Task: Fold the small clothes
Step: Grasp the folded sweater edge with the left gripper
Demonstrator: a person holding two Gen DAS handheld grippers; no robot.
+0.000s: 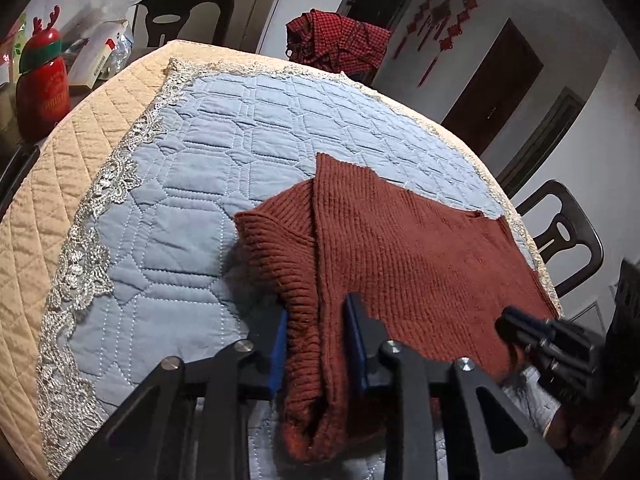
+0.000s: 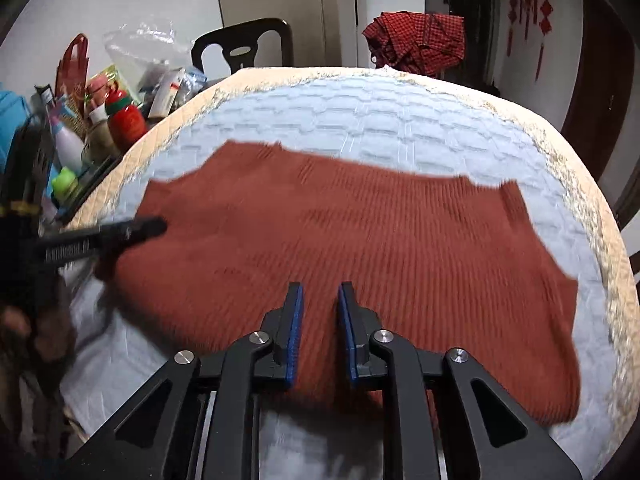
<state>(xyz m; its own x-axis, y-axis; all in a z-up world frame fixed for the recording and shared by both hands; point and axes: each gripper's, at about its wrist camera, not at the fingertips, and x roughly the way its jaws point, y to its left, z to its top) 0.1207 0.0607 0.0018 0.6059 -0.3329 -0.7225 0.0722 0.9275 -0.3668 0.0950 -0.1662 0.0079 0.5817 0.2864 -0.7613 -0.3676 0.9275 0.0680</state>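
A rust-brown knit sweater point(image 1: 420, 248) point(image 2: 360, 232) lies spread on the blue quilted cover point(image 1: 240, 140) point(image 2: 400, 112) of a round table. My left gripper point(image 1: 318, 306) is shut on a bunched fold at the sweater's left side, the knit filling the space between its blue pads. In the right wrist view the left gripper point(image 2: 152, 226) shows at the sweater's left edge. My right gripper point(image 2: 320, 286) is over the sweater's near middle; its jaws stand narrowly apart, with flat knit showing in the gap and nothing bunched there. That view is blurred. The right gripper point(image 1: 516, 326) also appears by the near hem.
A red checked cloth point(image 1: 340, 44) point(image 2: 420, 40) is draped on a chair beyond the table. A red bottle point(image 1: 40, 88) point(image 2: 126, 118), boxes and bags crowd the left side. Dark chairs point(image 1: 568, 236) point(image 1: 188, 12) stand around. A lace border point(image 1: 96, 220) edges the blue cover.
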